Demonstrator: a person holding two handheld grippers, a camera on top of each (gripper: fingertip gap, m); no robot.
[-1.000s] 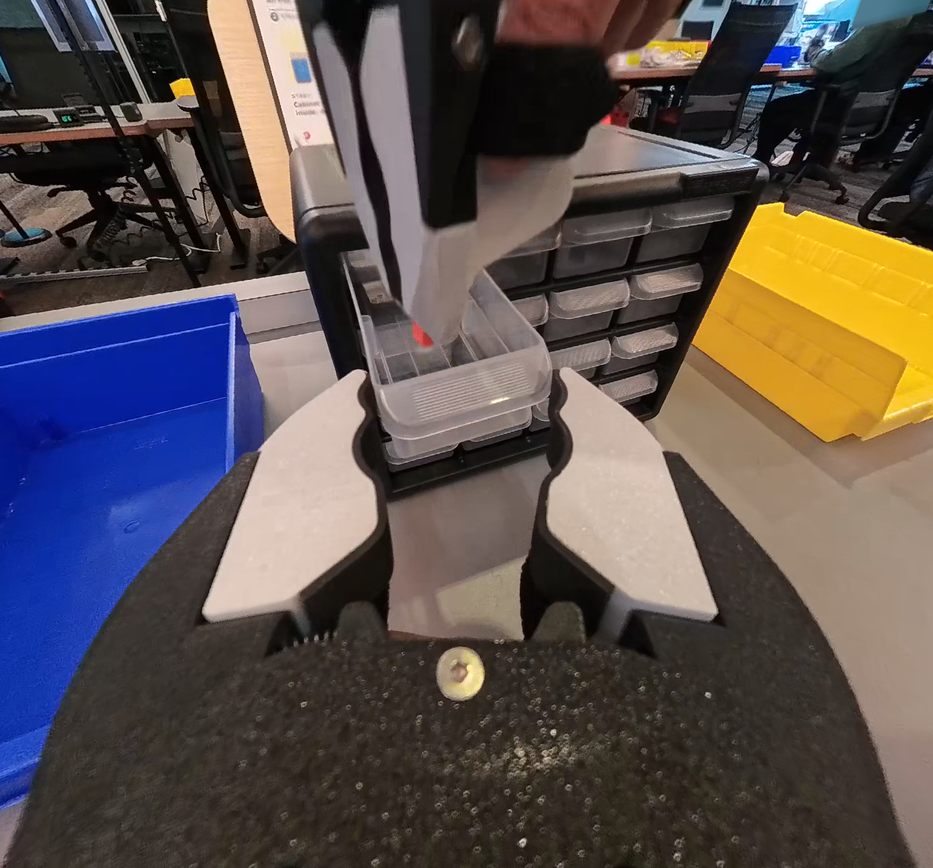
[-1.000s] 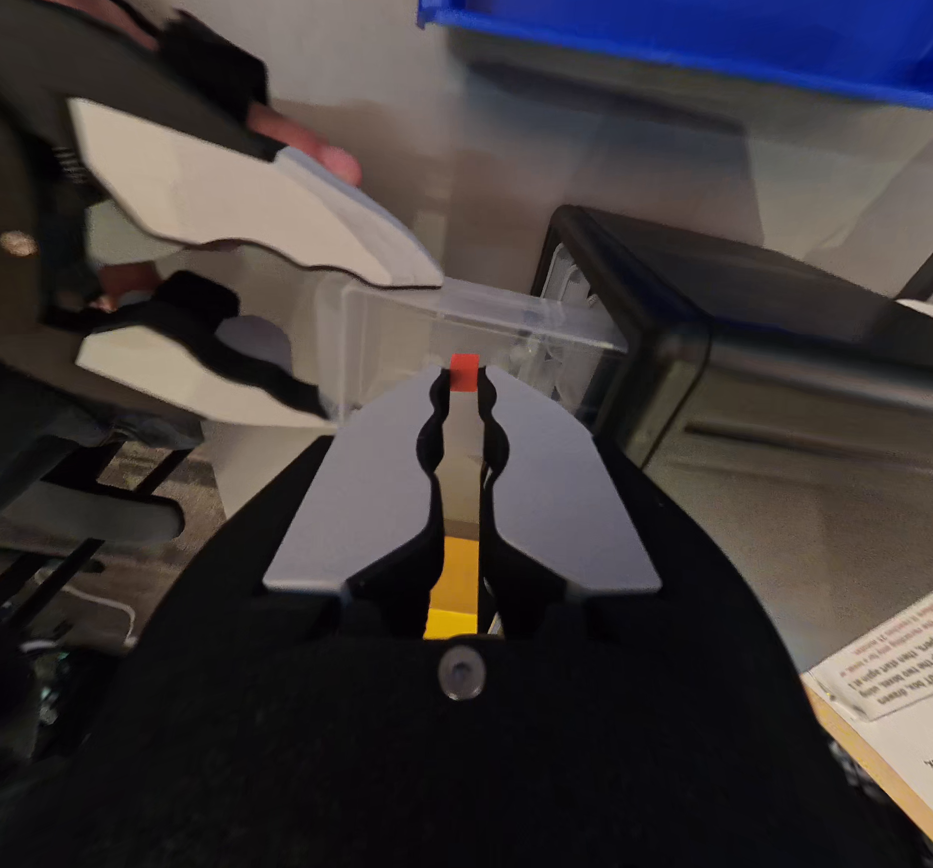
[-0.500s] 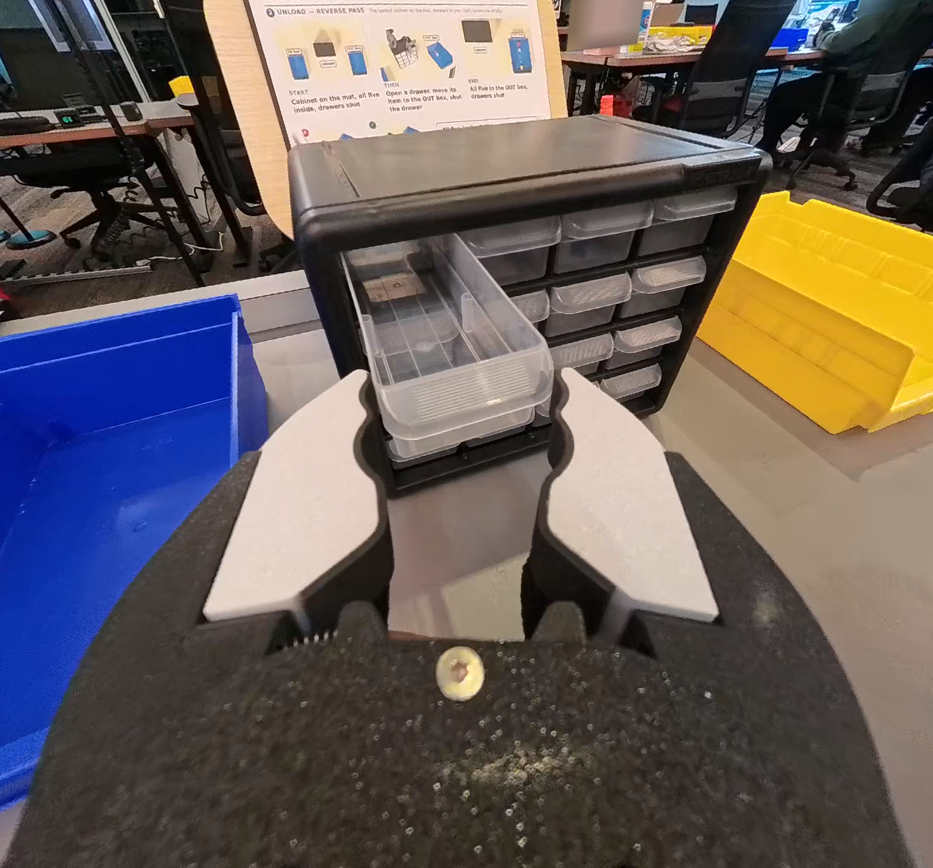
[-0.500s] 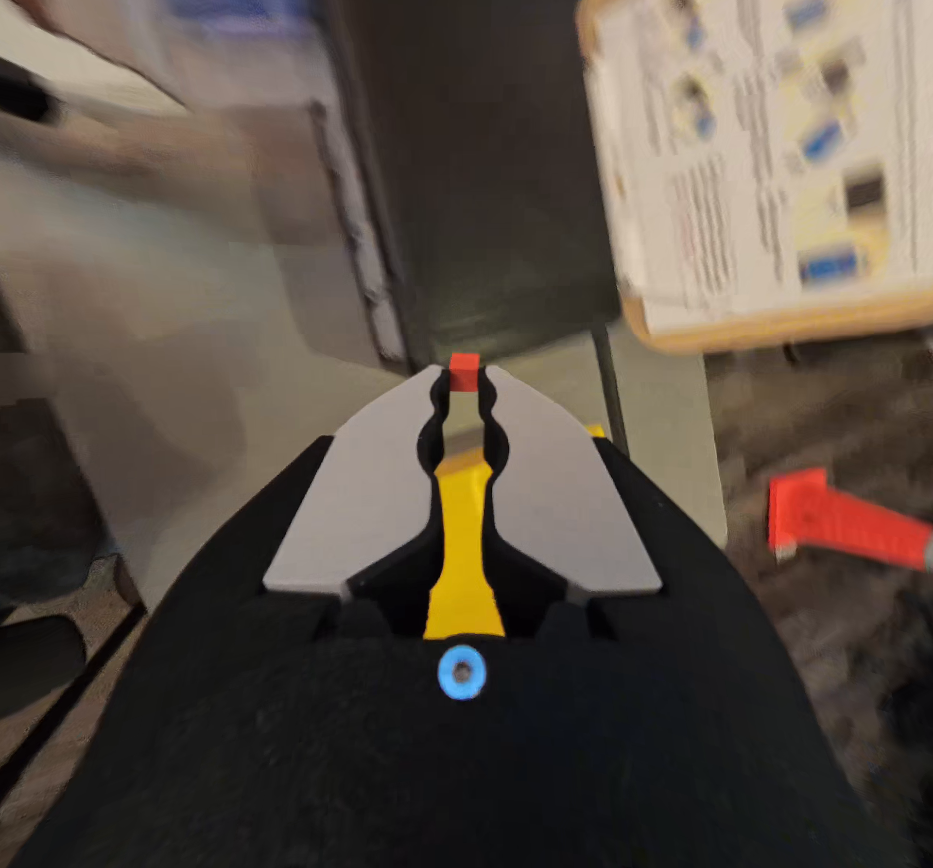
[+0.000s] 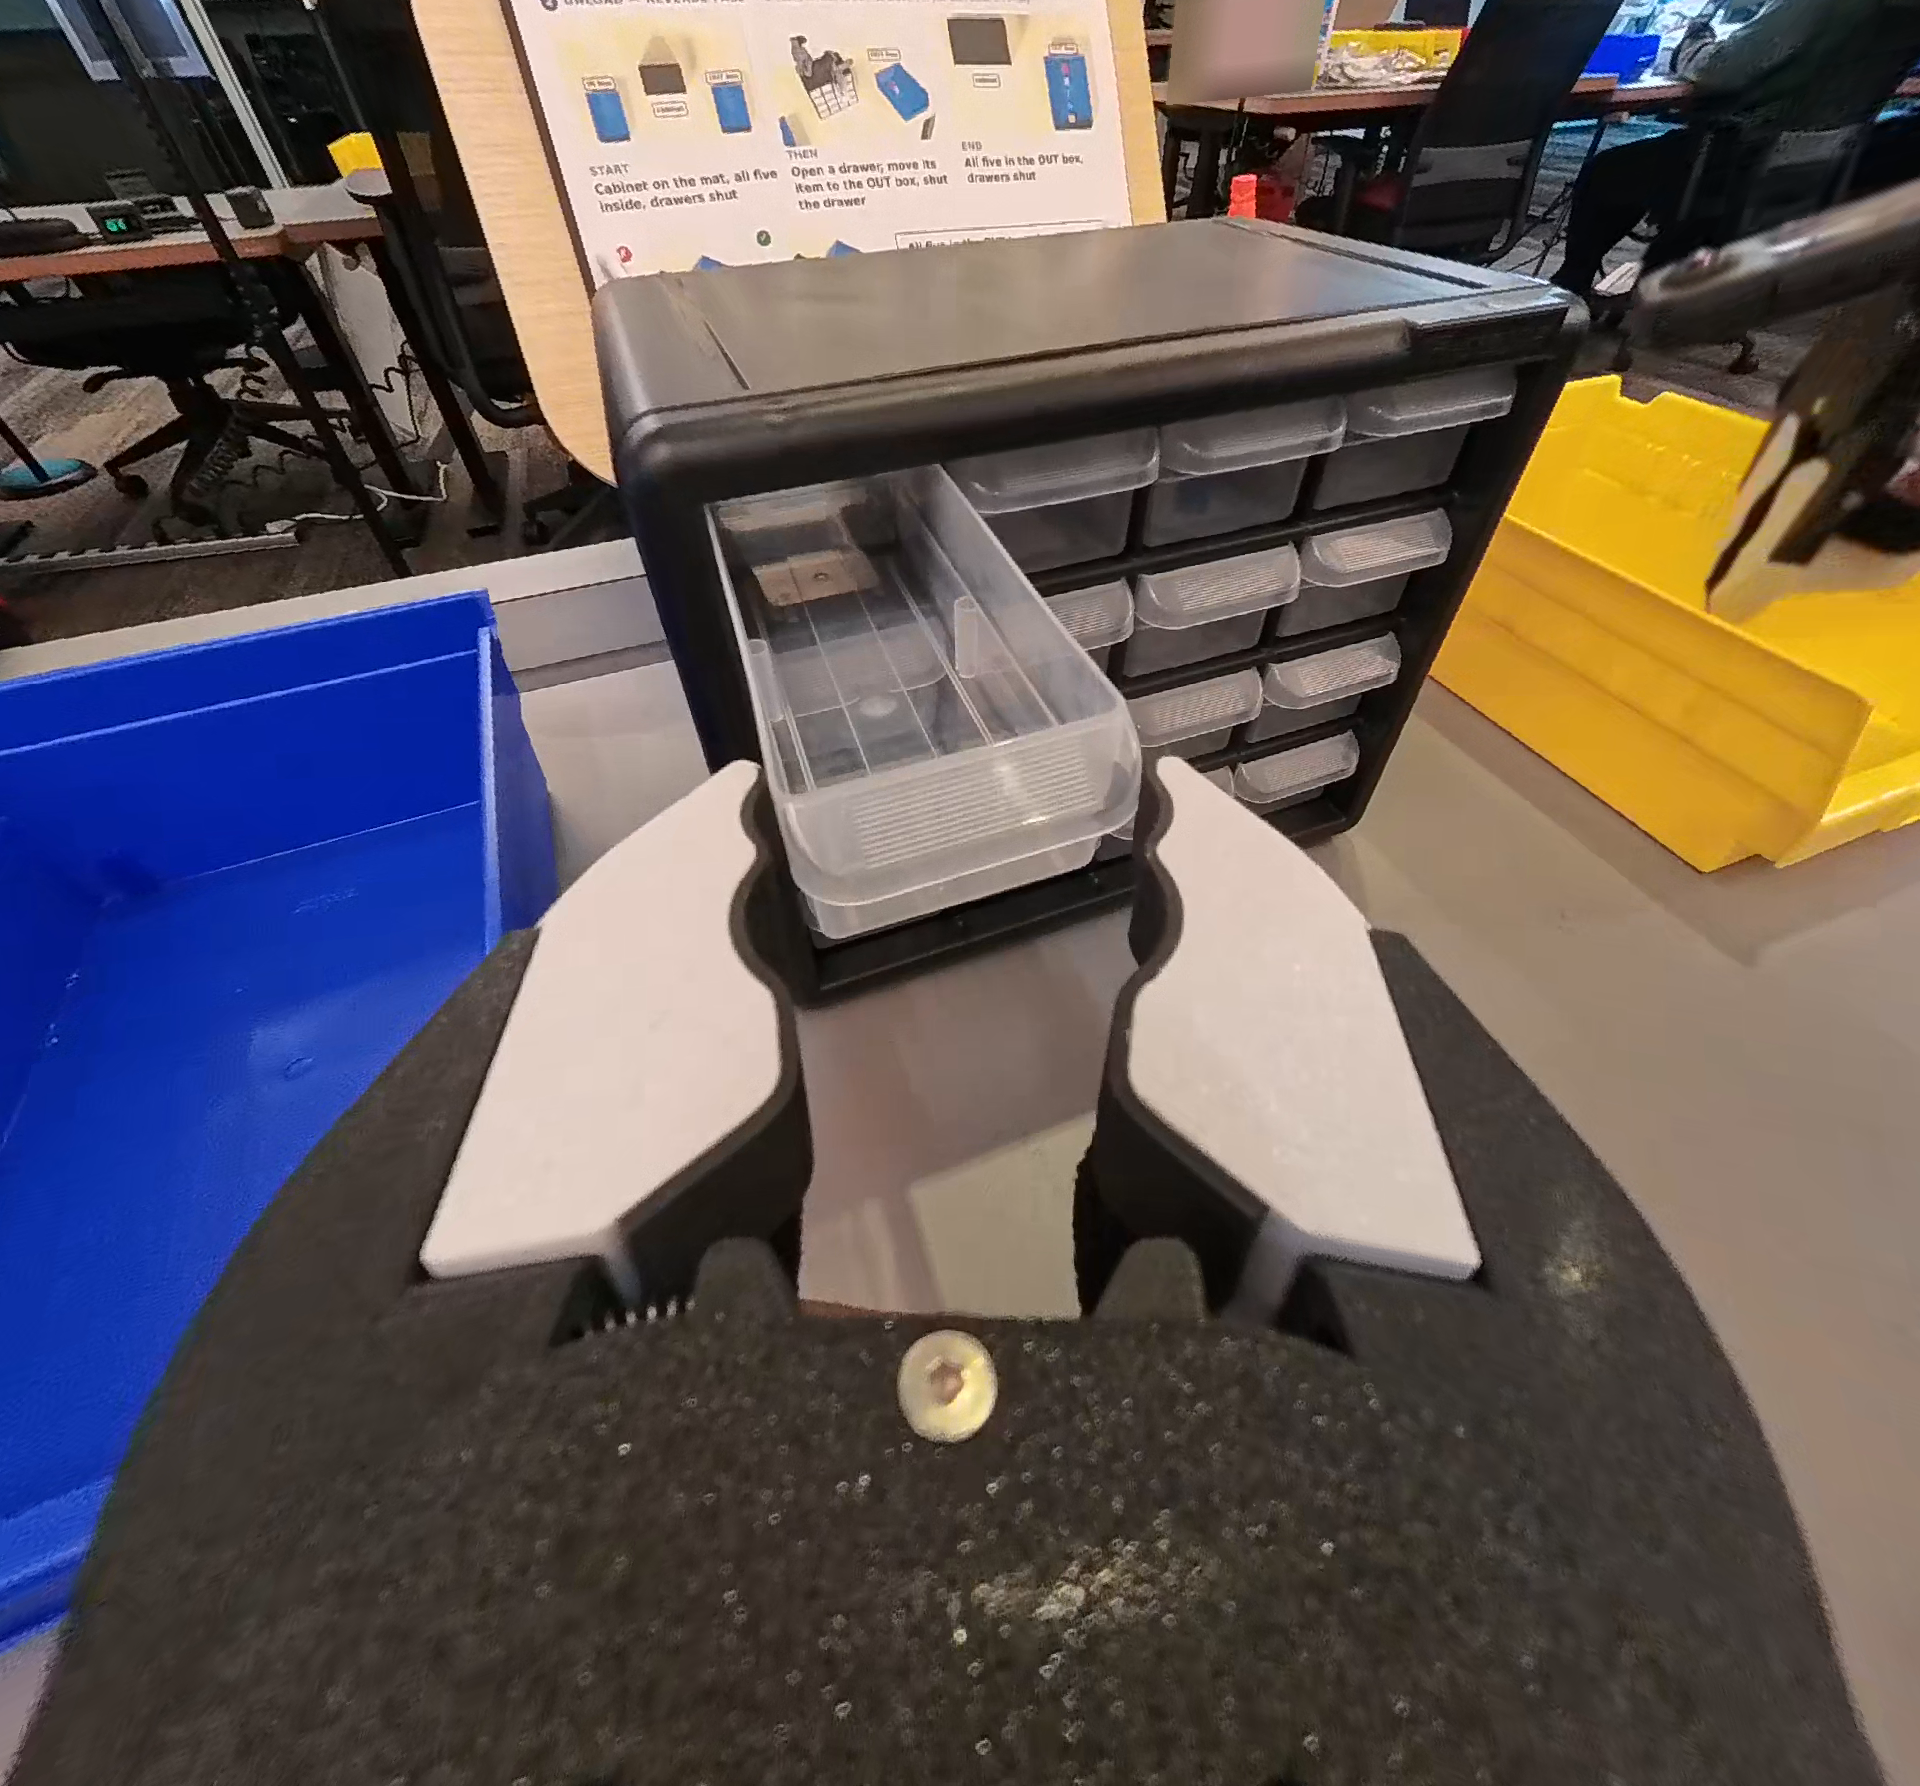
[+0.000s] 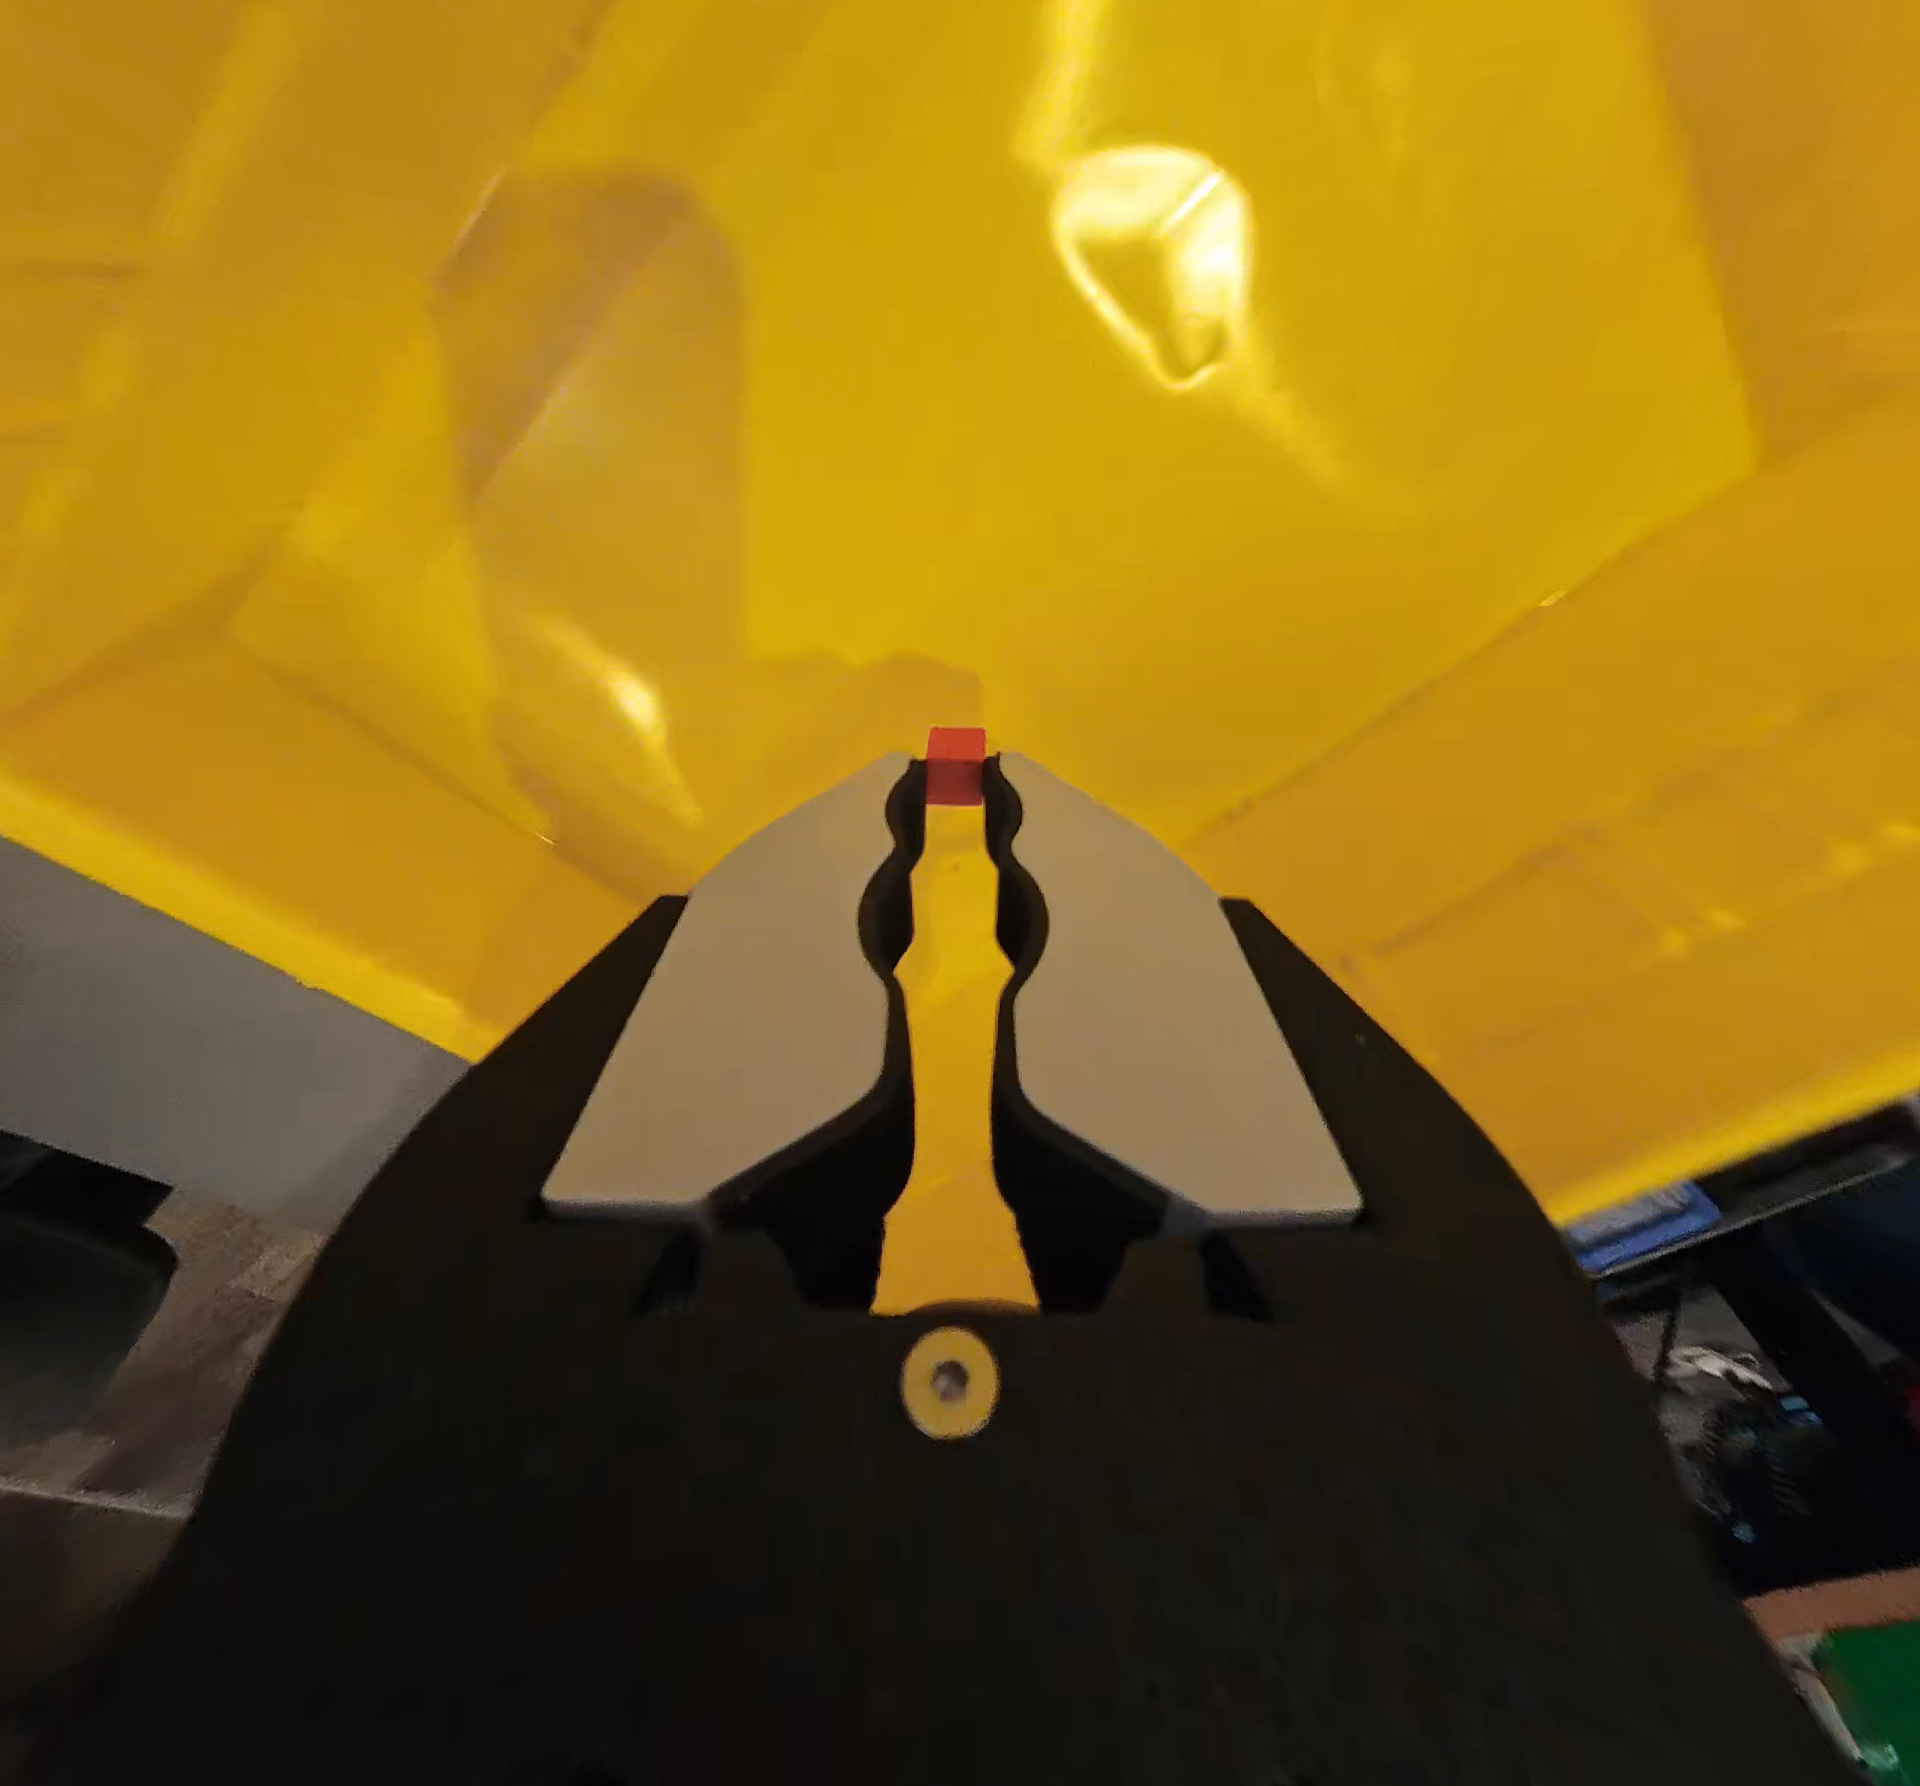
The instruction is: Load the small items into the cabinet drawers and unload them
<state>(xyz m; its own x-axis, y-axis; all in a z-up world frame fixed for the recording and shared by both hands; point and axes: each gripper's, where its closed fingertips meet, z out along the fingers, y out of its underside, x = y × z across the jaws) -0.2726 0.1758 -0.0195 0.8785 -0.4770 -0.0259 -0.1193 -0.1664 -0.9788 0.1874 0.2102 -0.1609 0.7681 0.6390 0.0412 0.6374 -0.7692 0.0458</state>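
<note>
Yellow bin [image 6: 935, 282], right gripper [image 6: 956, 780] pinching red cube [image 6: 956, 768]

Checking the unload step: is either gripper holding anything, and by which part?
Right gripper pinches a small red block by its sides at the jaw tips; left gripper holds nothing.

Grey tabletop [image 5: 1558, 1061] carrying black drawer cabinet [image 5: 1039, 323] at centre, blue bin [image 5: 239, 905] to its left, yellow bin [image 5: 1621, 697] to its right.

Blurred and cut off at the frame's right edge: right gripper [image 5: 1808, 448] (grip state unreadable there). Cropped left: blue bin [image 5: 239, 905].
</note>
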